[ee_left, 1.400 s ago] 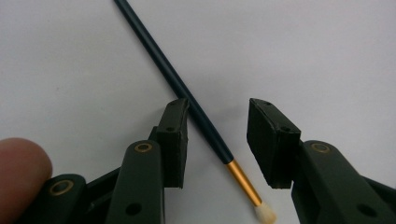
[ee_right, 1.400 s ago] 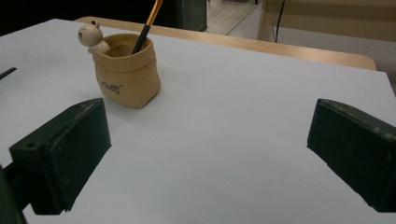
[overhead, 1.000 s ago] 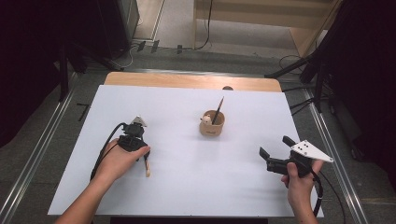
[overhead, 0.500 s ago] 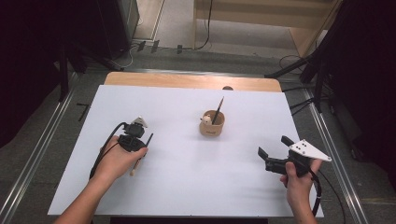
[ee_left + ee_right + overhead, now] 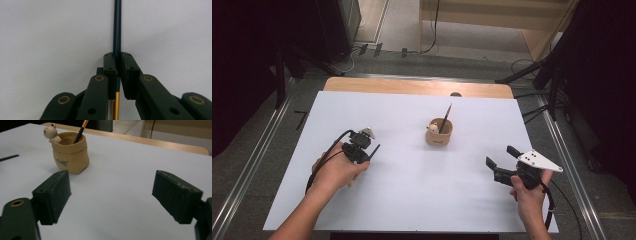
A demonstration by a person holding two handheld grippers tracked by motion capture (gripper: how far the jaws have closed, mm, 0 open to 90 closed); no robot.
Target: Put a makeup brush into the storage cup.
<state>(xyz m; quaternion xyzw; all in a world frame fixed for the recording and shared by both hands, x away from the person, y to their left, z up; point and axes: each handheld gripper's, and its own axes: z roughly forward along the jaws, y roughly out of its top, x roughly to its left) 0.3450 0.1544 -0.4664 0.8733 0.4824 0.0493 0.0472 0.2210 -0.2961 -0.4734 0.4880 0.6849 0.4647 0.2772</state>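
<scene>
Left gripper: my jaws have just been closing and now pinch the dark pencil, its shaft between the pads and its gold end trailing back toward the hand. A second ago the pencil lay flat on the white table beside my hand; in the high view its tip now pokes out past the gripper. So pickup looks secured. Right gripper has narrowed slightly but stands open, nothing between the jaws, facing the beige pot, which already holds one pencil. Likely next: carry mine over to the pot.
</scene>
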